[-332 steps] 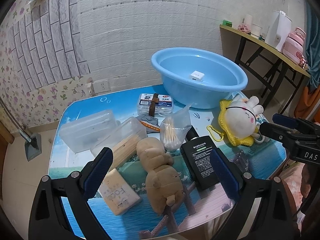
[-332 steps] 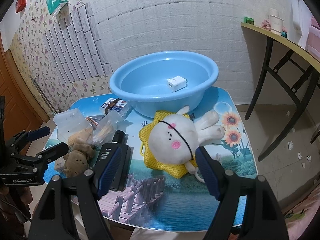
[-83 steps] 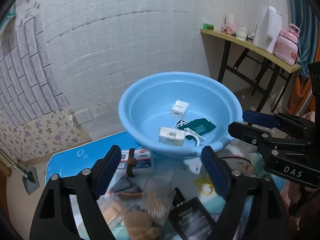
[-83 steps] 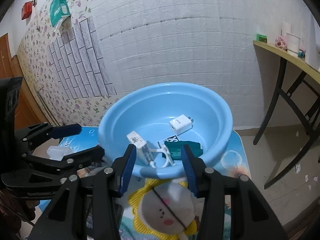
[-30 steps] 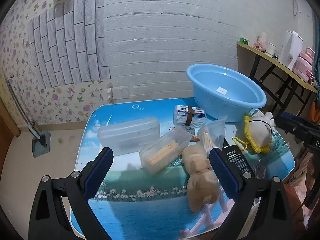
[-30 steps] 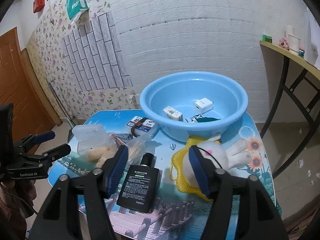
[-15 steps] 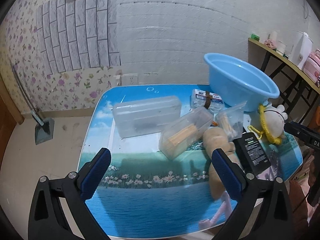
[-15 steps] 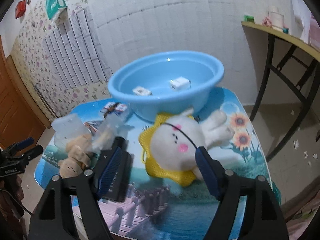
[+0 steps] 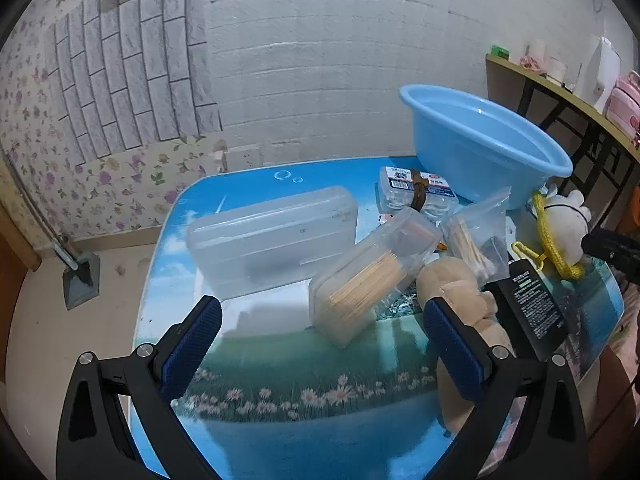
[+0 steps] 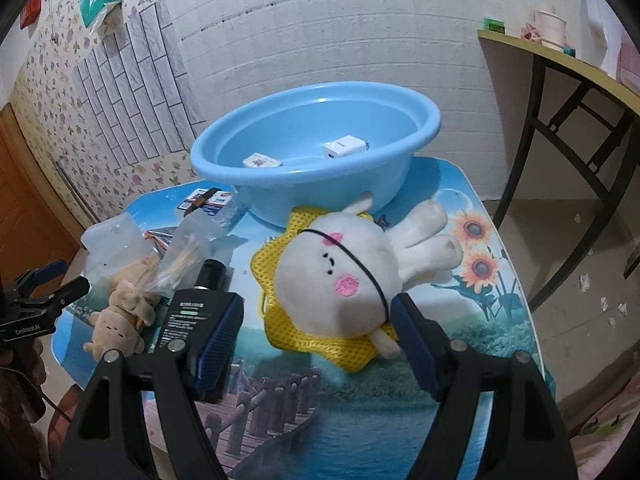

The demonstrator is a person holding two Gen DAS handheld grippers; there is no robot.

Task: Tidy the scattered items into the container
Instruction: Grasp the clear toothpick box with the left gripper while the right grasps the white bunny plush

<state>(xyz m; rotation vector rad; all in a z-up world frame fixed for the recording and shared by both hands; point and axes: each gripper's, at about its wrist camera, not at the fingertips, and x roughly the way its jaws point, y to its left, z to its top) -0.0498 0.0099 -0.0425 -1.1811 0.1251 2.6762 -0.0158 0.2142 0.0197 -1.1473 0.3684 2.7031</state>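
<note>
the picture-printed tabletop (image 10: pixel 472 344) carries a blue basin (image 10: pixel 316 152) at its back, holding 2 small white boxes. before it lies a white plush rabbit (image 10: pixel 340 276), between the right gripper (image 10: pixel 316 340) fingers, which stand apart. left gripper (image 9: pixel 320 344) fingers apart, nothing between.

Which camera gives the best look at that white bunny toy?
The right wrist view: the white bunny toy lies whole on its yellow net, right before the open fingers. The left wrist view catches it only small, sideways, at the far right edge.
</note>
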